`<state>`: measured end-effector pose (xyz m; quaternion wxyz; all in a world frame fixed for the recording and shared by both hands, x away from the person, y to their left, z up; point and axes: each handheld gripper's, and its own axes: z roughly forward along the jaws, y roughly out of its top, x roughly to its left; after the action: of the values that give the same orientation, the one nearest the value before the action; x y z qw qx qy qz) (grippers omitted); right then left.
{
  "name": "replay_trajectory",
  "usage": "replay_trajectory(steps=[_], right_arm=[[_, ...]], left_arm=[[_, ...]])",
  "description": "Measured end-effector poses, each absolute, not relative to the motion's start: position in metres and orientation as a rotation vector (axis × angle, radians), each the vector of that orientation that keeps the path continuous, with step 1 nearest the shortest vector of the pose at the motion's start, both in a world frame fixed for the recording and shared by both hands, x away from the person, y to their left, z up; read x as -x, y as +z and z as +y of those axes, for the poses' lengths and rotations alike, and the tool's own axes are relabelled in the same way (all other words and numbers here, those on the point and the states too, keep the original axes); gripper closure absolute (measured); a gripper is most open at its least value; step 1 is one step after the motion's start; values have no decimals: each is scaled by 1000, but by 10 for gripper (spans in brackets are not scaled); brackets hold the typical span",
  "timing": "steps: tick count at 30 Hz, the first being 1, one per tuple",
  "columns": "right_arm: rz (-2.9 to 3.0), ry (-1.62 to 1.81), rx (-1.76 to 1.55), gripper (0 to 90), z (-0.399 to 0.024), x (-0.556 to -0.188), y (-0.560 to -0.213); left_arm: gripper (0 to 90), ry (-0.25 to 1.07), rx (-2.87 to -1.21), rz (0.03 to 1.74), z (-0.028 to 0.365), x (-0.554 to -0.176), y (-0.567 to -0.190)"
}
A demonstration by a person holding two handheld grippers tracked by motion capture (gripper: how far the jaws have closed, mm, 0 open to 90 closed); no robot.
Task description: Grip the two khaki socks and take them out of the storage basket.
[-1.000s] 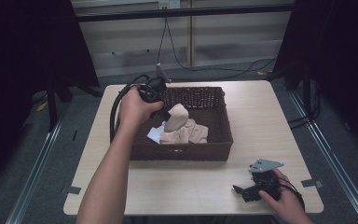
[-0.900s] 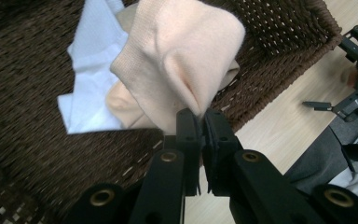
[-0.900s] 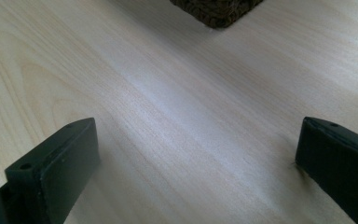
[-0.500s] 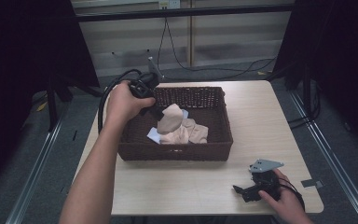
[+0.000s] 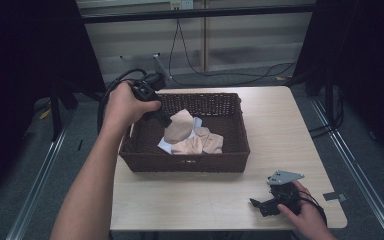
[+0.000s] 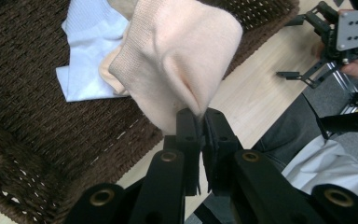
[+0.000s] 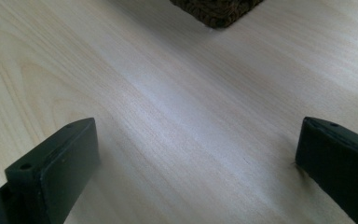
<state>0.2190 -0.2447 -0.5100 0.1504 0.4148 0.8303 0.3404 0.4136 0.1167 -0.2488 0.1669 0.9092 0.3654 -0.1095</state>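
Left gripper (image 6: 199, 122) jaws clamped on one peach sock (image 6: 177, 56); right gripper (image 7: 196, 154) jaws apart.

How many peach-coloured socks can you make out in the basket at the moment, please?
2 at least: one peach sock lifted in the shut left gripper, another lying on the basket floor beside a white cloth. More may be hidden underneath.

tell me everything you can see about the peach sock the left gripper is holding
The peach sock is a soft ribbed knit, pale peach. The left gripper has its jaws shut on a fold of it, so it hangs bunched above the brown wicker basket, over a white cloth and more peach fabric.
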Motion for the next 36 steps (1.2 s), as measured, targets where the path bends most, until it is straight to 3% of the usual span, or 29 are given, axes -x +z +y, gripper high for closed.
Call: replay_trajectory(steps=[21,36], right_arm=[[2386,980,-1187,0,-245,-219,-510],[2381,978,-1187,0,-245,-219,-510]], left_arm=[[855,-312,-2653,954,121,-388,-237],[854,-358,-2676,873,118,-368,-251]])
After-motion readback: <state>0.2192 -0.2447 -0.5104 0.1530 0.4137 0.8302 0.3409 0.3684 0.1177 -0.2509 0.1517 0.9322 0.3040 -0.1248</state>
